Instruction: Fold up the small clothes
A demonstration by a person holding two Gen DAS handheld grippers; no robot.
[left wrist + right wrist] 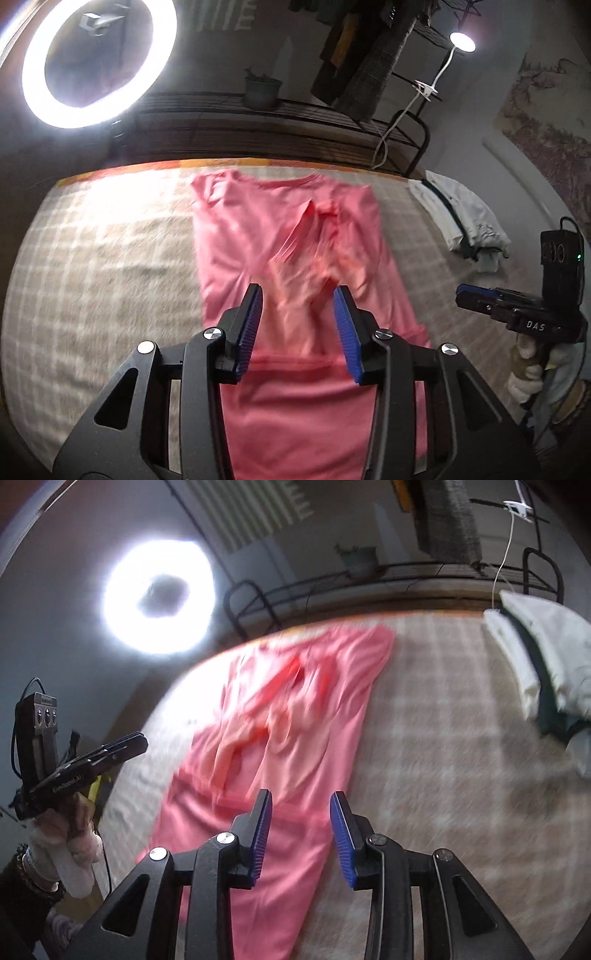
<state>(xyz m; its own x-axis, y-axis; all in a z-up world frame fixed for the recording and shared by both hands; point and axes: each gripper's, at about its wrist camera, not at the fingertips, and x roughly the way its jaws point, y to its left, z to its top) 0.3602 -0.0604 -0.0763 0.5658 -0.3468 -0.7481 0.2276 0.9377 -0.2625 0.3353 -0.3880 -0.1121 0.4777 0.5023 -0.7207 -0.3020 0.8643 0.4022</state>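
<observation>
A home room: checked blanket (110,240), hanging clothes (369,55), potted plant (262,88).

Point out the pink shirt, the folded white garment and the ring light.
pink shirt (258,229): left wrist view, chest area below the collar.
folded white garment (554,642): right wrist view, its top white layer.
ring light (37,96): left wrist view, lower left of the glowing ring.

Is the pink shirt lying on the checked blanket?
Yes, the pink shirt lies spread on the checked blanket, and neither gripper holds it.
</observation>
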